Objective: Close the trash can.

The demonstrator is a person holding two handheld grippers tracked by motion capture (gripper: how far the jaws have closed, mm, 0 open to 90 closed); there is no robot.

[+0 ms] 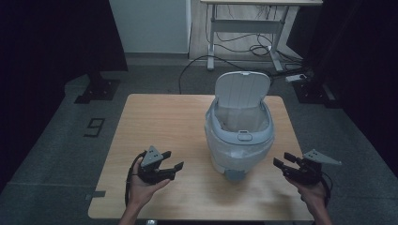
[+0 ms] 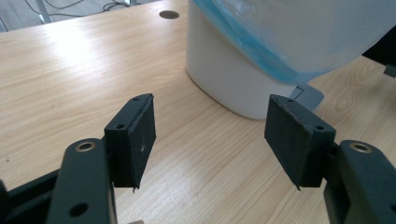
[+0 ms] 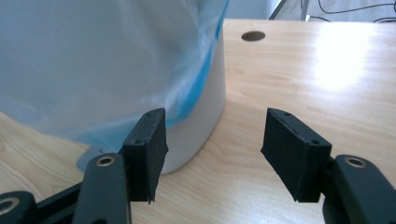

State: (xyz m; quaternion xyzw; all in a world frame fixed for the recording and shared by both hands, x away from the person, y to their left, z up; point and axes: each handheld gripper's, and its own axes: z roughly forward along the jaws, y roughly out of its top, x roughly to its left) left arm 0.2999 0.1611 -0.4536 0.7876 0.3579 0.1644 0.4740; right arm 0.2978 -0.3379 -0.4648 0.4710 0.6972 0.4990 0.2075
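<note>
Worktop (image 1: 164,122): pale wood-grain surface, smooth, with a soft sheen where light falls. Bin (image 1: 239,140): white plastic body, smooth, semi-gloss; grey plastic lid and pedal, matt. Bin liner (image 3: 93,70): thin translucent plastic film, bluish, creased. Left gripper (image 1: 171,161) and right gripper (image 1: 282,161): black matt plastic bodies, jaws faced with dark, slightly rough pads; brass-coloured metal rivets.

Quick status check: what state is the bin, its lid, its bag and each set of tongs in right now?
Bin: upright on the table.
Lid: open, tipped back.
Bag: fitted, folded over the rim.
Left tongs: open, empty, beside the bin.
Right tongs: open, empty, beside the bin.
</note>
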